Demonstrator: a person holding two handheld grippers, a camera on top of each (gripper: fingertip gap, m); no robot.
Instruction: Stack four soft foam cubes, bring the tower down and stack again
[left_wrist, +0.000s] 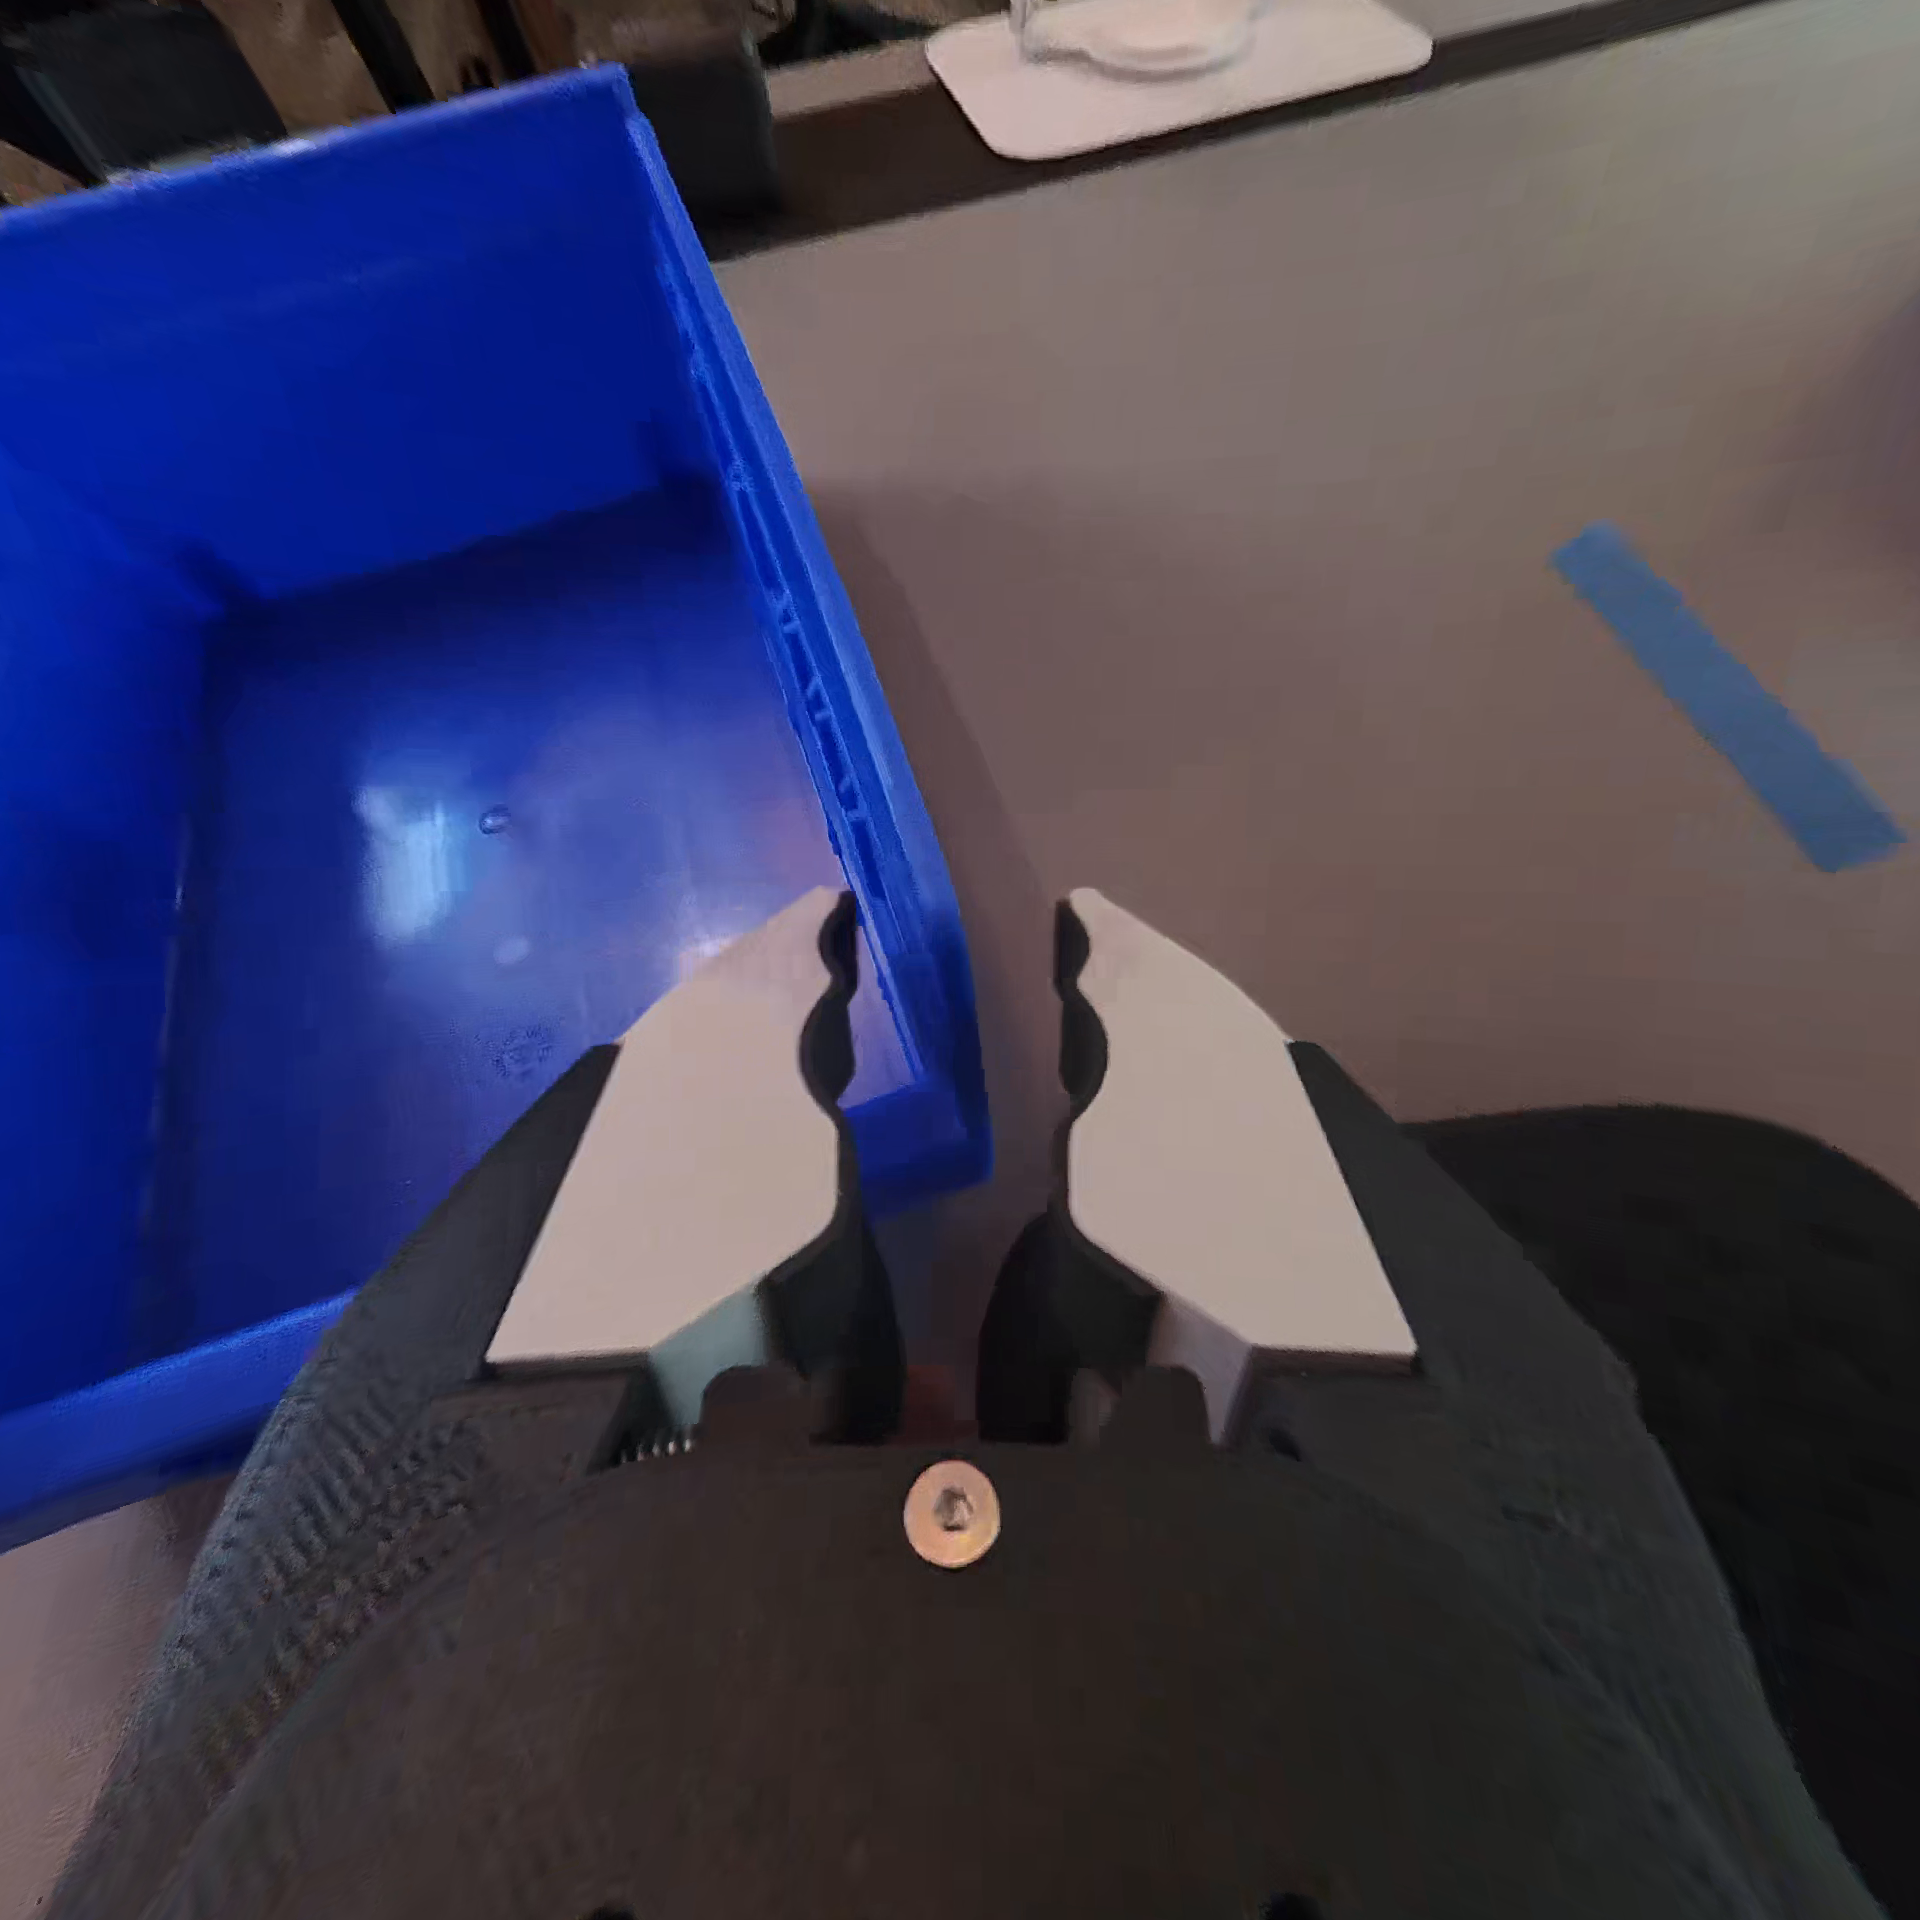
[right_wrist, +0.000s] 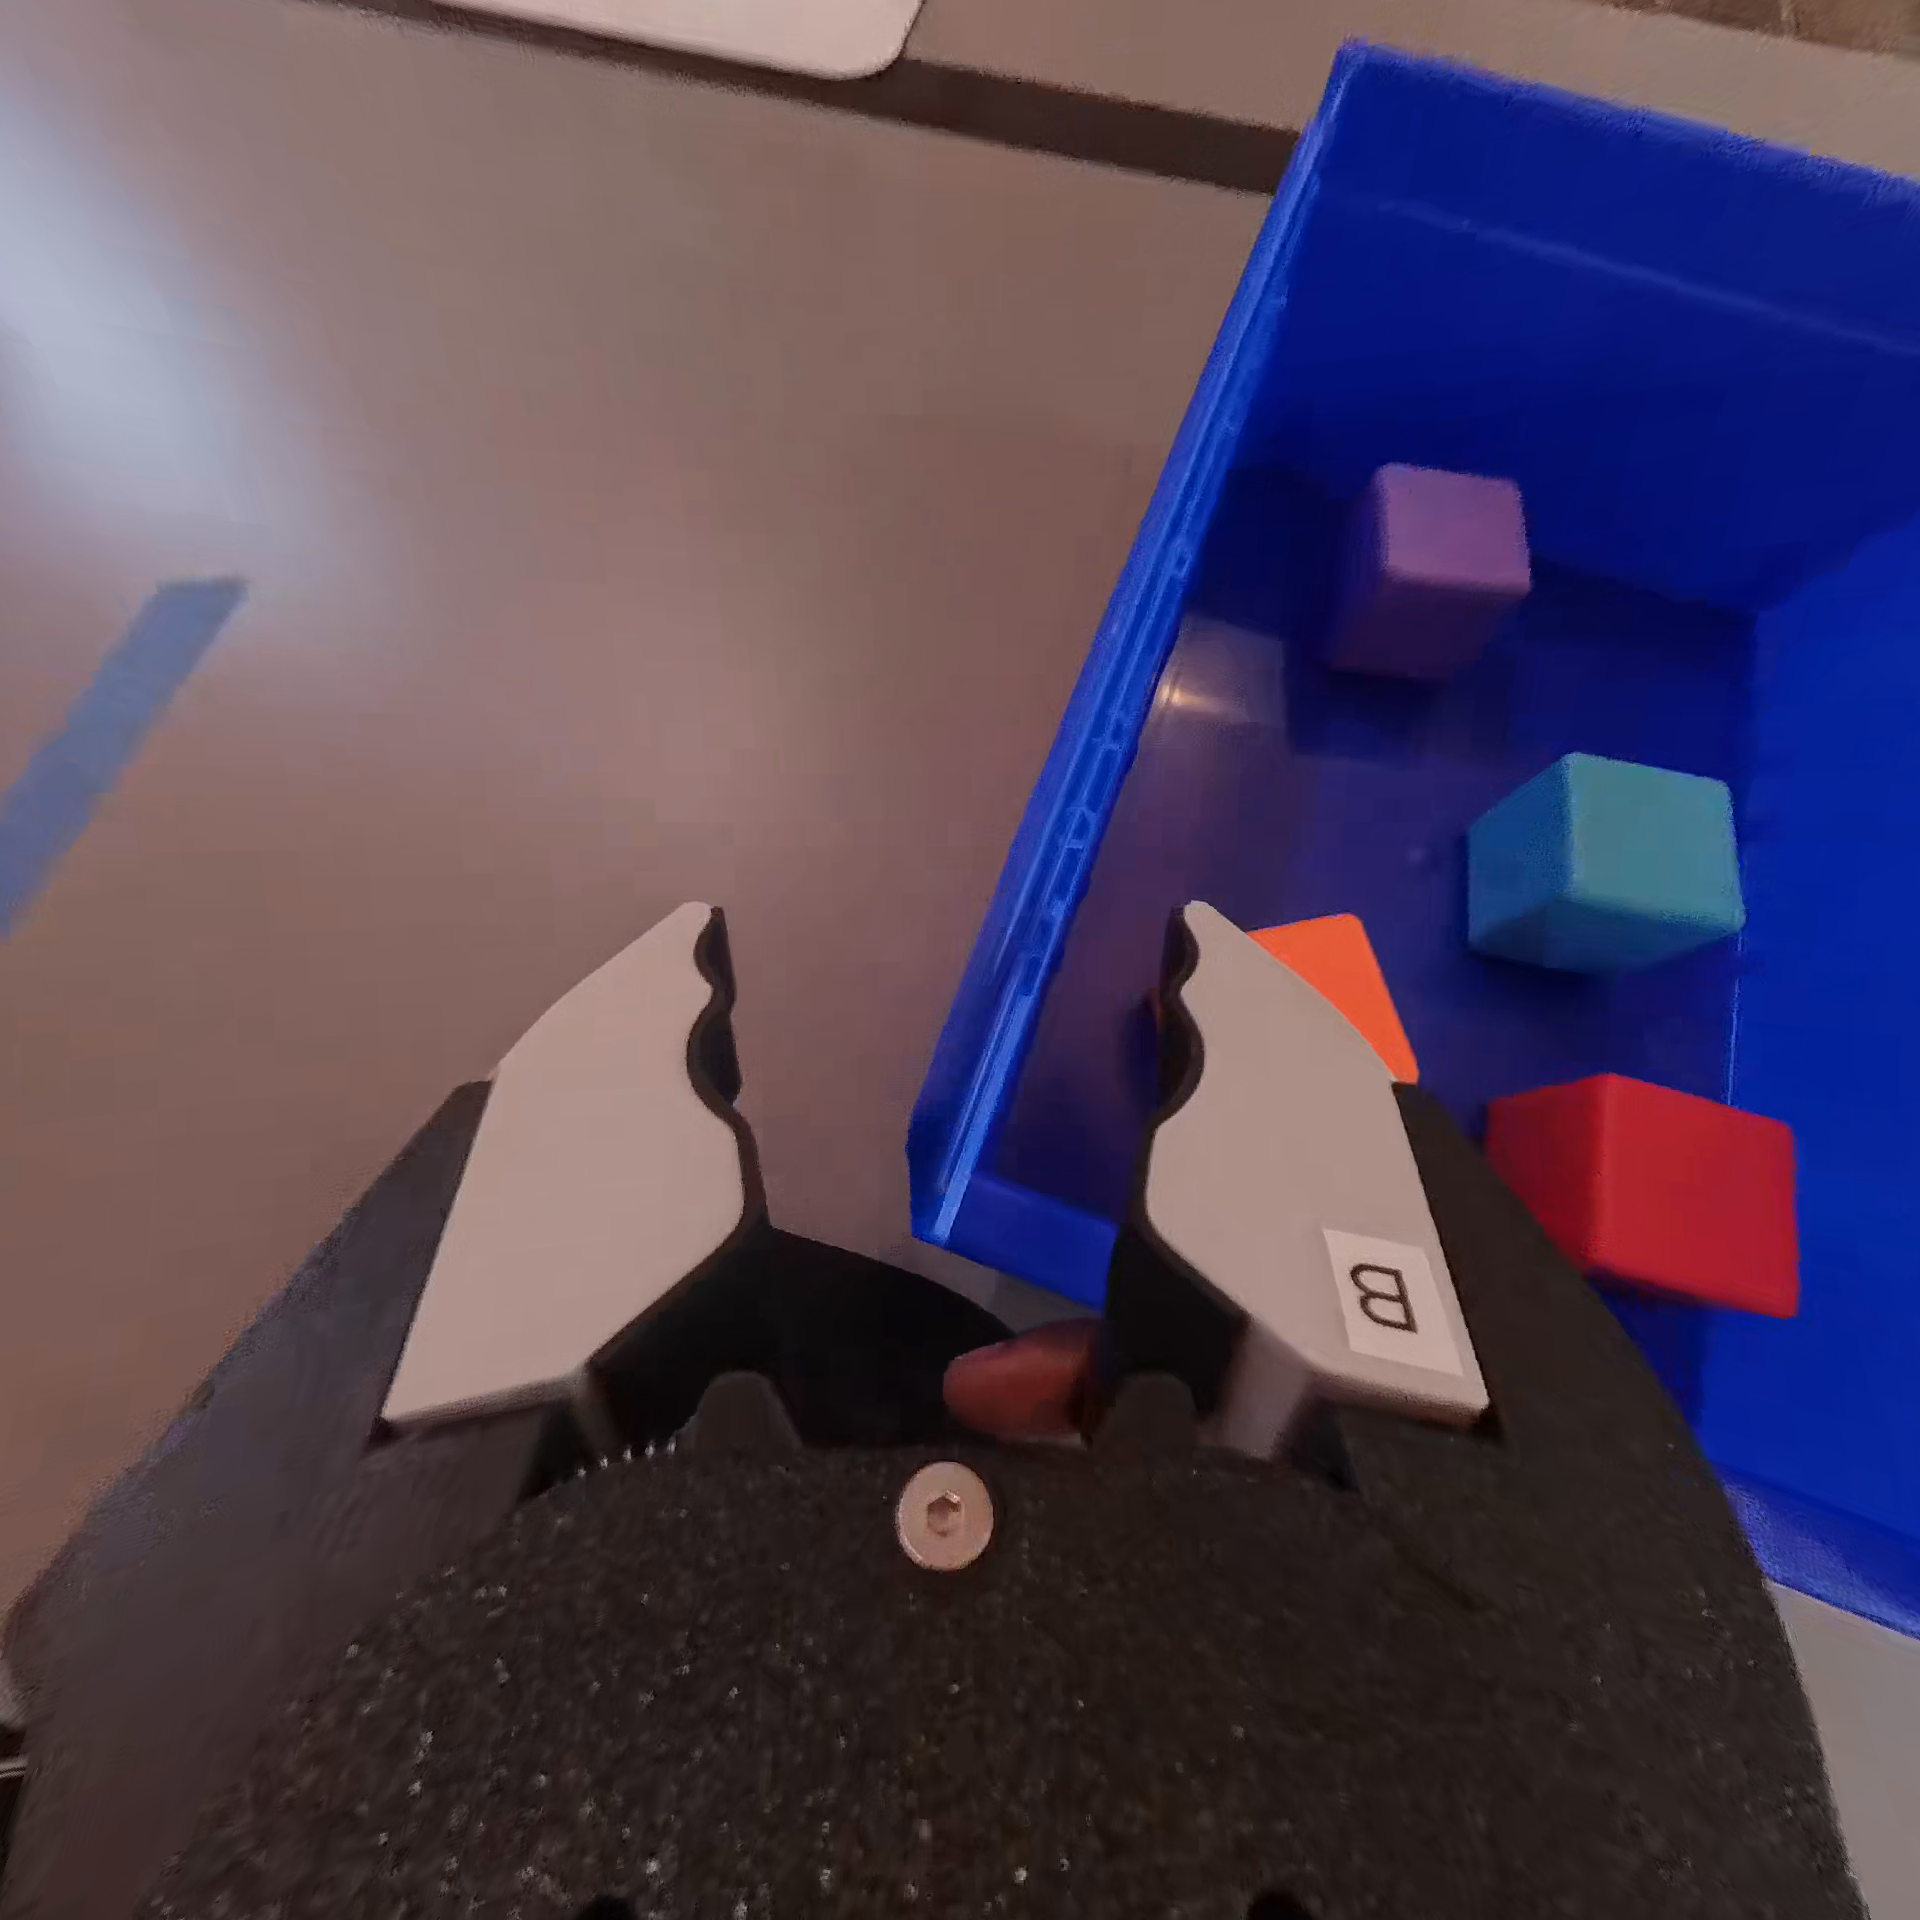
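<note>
1. Blue plastic walls hold all of your work for now: the four foam cubes sit loose in the bin (right_wrist: 1195, 665) at the 2 o'clock side of the right wrist view, none stacked on another. The purple cube (right_wrist: 1439, 566) lies farthest, the teal cube (right_wrist: 1605, 857) nearer, the red cube (right_wrist: 1652, 1184) nearest, and the orange cube (right_wrist: 1340, 977) is partly hidden behind your right claw's finger.
2. Your right claw (right_wrist: 951, 935) hangs with its jaws wide apart and nothing between them, straddling the bin's near corner.
3. Your left claw (left_wrist: 956, 914) also stands parted and holds nothing, its tips over the rim of a blue bin (left_wrist: 312, 364) that fills the 10 o'clock side of its view.
4. By my reading you are at the very start of a stack: no cube is out on the table (right_wrist: 571, 520) yet.
5. The next move likely calls for swinging the right claw toward 2 o'clock, down inside the walls, and squeezing gently, since foam gives.
6. Only the right wrist view shows any cubes; in the left view the bin's visible floor is bare. The left view alone shows a pale mat (left_wrist: 1174, 94) with a clear glass on it at 12 o'clock. Blue tape (left_wrist: 1725, 717) shows in both.
</note>
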